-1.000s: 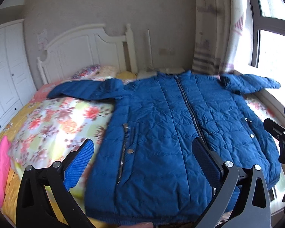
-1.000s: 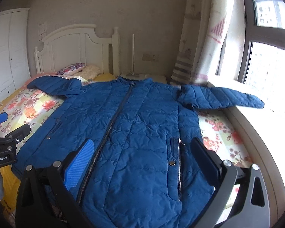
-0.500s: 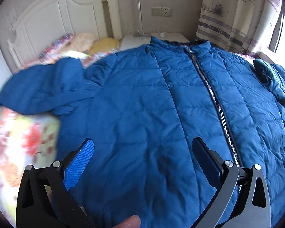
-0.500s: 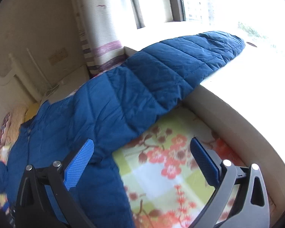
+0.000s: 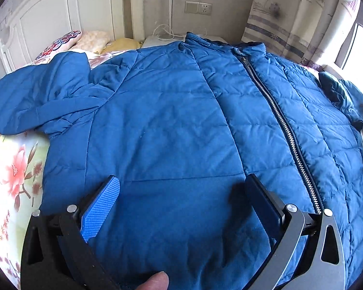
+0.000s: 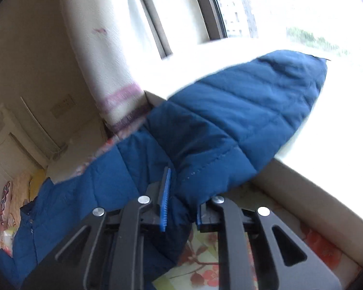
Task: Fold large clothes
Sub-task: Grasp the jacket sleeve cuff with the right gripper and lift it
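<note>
A large blue quilted jacket (image 5: 181, 125) lies zipped and face up on the bed, collar toward the headboard. Its left sleeve (image 5: 36, 96) spreads over the floral bedding. My left gripper (image 5: 181, 193) is open and empty, hovering just above the jacket's left chest. In the right wrist view the jacket's right sleeve (image 6: 242, 111) stretches out onto the bright window ledge. My right gripper (image 6: 181, 193) is shut on that sleeve near the armpit, with the blue fabric pinched between its pads.
A white headboard (image 5: 67, 17) and pillows (image 5: 84, 42) are at the far end. Floral bedding (image 5: 14, 174) shows at the left. A curtain (image 6: 104, 67), the window frame (image 6: 210, 7) and the window ledge (image 6: 302, 193) are by the right sleeve.
My right gripper moved in on the right sleeve and closed on it. My left gripper moved a little nearer over the jacket's chest, still open.
</note>
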`<state>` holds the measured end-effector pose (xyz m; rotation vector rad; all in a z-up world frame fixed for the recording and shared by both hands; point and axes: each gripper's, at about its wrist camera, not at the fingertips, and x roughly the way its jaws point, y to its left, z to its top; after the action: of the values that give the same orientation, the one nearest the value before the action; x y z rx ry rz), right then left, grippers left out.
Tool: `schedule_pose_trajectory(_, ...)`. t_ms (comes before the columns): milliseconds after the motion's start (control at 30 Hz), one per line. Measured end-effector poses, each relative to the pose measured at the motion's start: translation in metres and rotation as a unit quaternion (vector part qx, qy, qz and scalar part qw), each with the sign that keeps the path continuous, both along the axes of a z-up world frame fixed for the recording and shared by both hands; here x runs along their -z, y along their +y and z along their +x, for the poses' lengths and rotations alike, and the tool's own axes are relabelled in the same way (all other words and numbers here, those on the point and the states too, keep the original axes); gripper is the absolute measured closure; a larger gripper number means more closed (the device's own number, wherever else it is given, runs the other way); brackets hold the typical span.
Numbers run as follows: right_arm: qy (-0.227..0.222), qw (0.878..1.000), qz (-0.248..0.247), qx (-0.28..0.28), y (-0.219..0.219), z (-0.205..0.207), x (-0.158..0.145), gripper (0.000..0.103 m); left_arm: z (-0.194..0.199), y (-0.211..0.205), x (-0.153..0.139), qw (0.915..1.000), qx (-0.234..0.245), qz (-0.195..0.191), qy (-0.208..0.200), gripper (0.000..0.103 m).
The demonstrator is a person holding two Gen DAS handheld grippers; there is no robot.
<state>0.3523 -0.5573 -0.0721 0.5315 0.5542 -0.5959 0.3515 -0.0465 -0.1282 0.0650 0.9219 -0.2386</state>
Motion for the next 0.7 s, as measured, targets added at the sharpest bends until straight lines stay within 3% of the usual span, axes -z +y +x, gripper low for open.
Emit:
schedule_pose_trajectory(67,-0.027,0.996,-0.072,-0.051,0.037,0.003,-0.031,0.089,0.000,0.002,-0.001,1.0000,0.000,-0.005,0.000,0.004)
schedule_pose_trajectory(100,-0.034,0.988,-0.115,-0.101,0.069,0.008,-0.046,0.090,0.000,0.003,-0.001,1.0000,0.000,-0.006,0.000,0.004)
schedule_pose_trajectory(167,-0.025,0.964,-0.181,-0.192,0.129,0.014,-0.056,0.090,0.000,0.003,-0.001,1.0000,0.000,-0.006,0.000,0.004)
schedule_pose_trajectory(233,0.017,0.935,-0.224,-0.276,0.186,0.022,-0.044,0.085,0.000,0.004,-0.001,1.0000,0.000,-0.007,0.000,0.004)
schedule_pose_trajectory(267,0.050,0.921,-0.219,-0.320,0.210,0.028,-0.028,0.078,0.000,0.003,-0.001,1.0000,0.000,-0.007,0.000,0.004)
schedule_pose_trajectory(300,0.104,0.900,-0.187,-0.380,0.234,0.038,-0.002,0.053,0.001,0.004,-0.001,1.0000,0.000,-0.008,0.000,0.004)
schedule_pose_trajectory(333,0.142,0.885,-0.164,-0.412,0.252,0.037,0.021,0.035,0.001,0.004,-0.001,1.0000,0.000,-0.009,0.000,0.004)
schedule_pose_trajectory(367,0.173,0.874,-0.154,-0.427,0.265,0.035,0.042,0.033,0.002,0.004,-0.002,0.9999,0.000,-0.010,0.000,0.004)
schedule_pose_trajectory(400,0.181,0.872,-0.169,-0.421,0.274,0.030,0.053,0.033,0.001,0.005,-0.002,0.9999,0.000,-0.011,0.000,0.004)
schedule_pose_trajectory(467,0.170,0.881,-0.158,-0.413,0.272,0.017,0.045,0.032,0.002,0.005,-0.002,0.9999,0.000,-0.015,0.000,0.004)
schedule_pose_trajectory(567,0.097,0.919,-0.038,-0.381,0.226,-0.026,0.021,0.031,0.001,0.005,-0.001,0.9999,0.000,-0.014,0.000,0.004)
schedule_pose_trajectory(600,0.074,0.929,-0.019,-0.361,0.214,-0.041,0.014,0.031,0.001,0.004,-0.001,0.9999,0.000,-0.012,0.000,0.004)
schedule_pose_trajectory(633,0.041,0.947,-0.001,-0.318,0.188,-0.062,0.007,0.031,0.001,0.004,-0.001,1.0000,0.000,-0.009,0.000,0.004)
schedule_pose_trajectory(700,0.001,0.969,0.056,-0.241,0.137,-0.092,0.005,0.030,0.002,0.002,-0.001,1.0000,0.000,-0.001,0.000,0.004)
